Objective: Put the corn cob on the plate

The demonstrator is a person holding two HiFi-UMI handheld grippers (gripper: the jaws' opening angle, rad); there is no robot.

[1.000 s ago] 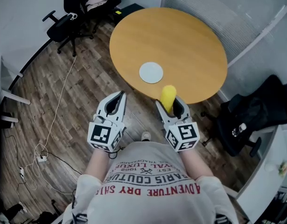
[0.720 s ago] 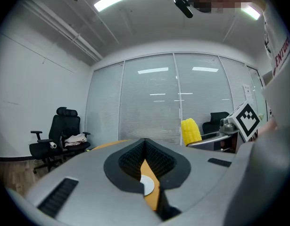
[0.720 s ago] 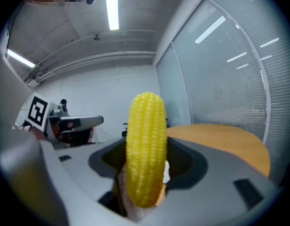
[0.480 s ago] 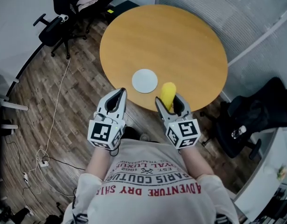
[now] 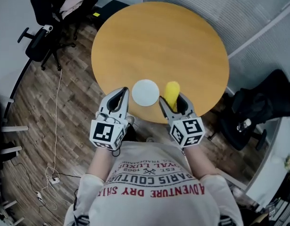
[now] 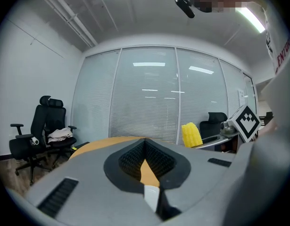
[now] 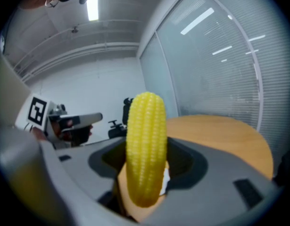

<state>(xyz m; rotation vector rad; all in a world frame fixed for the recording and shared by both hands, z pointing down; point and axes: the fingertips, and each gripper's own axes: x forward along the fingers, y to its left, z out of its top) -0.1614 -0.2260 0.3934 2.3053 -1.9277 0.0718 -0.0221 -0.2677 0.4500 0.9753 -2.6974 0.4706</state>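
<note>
First, person: seen from above, a grey printed T-shirt (image 5: 154,182) fills the bottom of the head view, with both arms reaching forward.
Left gripper (image 5: 121,93): held over the floor at the near edge of the desk; its fingers (image 6: 135,157) are clenched together and hold nothing.
Right gripper (image 5: 173,102): level with the left one; its fingers are clamped on the lower part of the corn cob.
Corn cob (image 5: 171,94): yellow, sticking out forward from the right gripper, its free end over the near rim of the desk and just right of the plate. In the right gripper view it (image 7: 145,149) stands upright between the fingers.
Plate (image 5: 145,92): small, round, white, bare; it lies on the desk close to the near edge, between the two grippers.
Desk (image 5: 173,36): round, with a light wooden top.
Floor (image 5: 64,93): dark wood planks, with a thin white cable (image 5: 53,126) trailing across on the left.
Chairs: a black office chair (image 5: 45,29) with clothes on it at far left; another black chair (image 5: 258,112) at right.
Far wall (image 6: 149,93): glass panels with blinds behind the desk.
</note>
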